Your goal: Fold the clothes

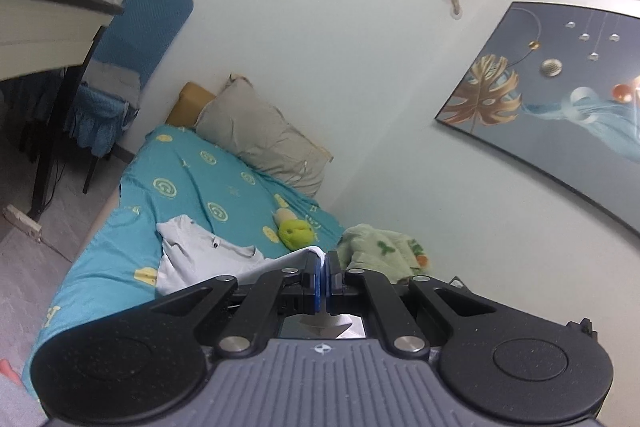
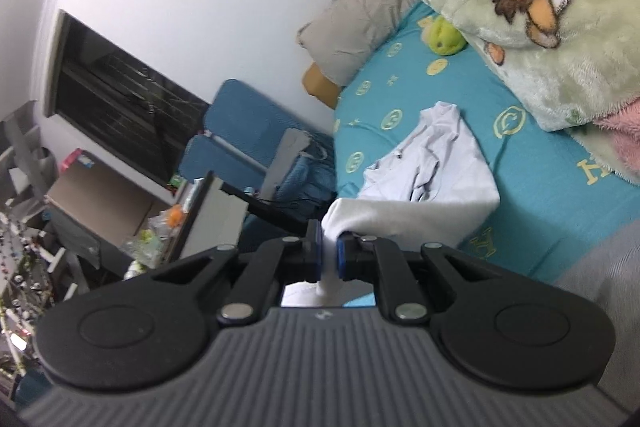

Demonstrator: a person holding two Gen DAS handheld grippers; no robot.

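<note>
A white shirt (image 1: 192, 255) lies partly on the teal bedsheet (image 1: 188, 179), its collar end resting on the bed. My left gripper (image 1: 323, 261) is shut on a thin white edge of the shirt, lifted above the bed. In the right wrist view the same white shirt (image 2: 432, 179) stretches from the bed up to my right gripper (image 2: 329, 241), which is shut on a bunched white corner of it. The cloth hangs taut between the bed and both pinches.
A grey pillow (image 1: 260, 135) sits at the bed's head by the wall. A green plush toy (image 1: 295, 233) and a green lion-print blanket (image 2: 540, 11) lie on the bed. Blue chairs (image 2: 240, 131), a desk (image 1: 48, 27) and clutter stand beside the bed.
</note>
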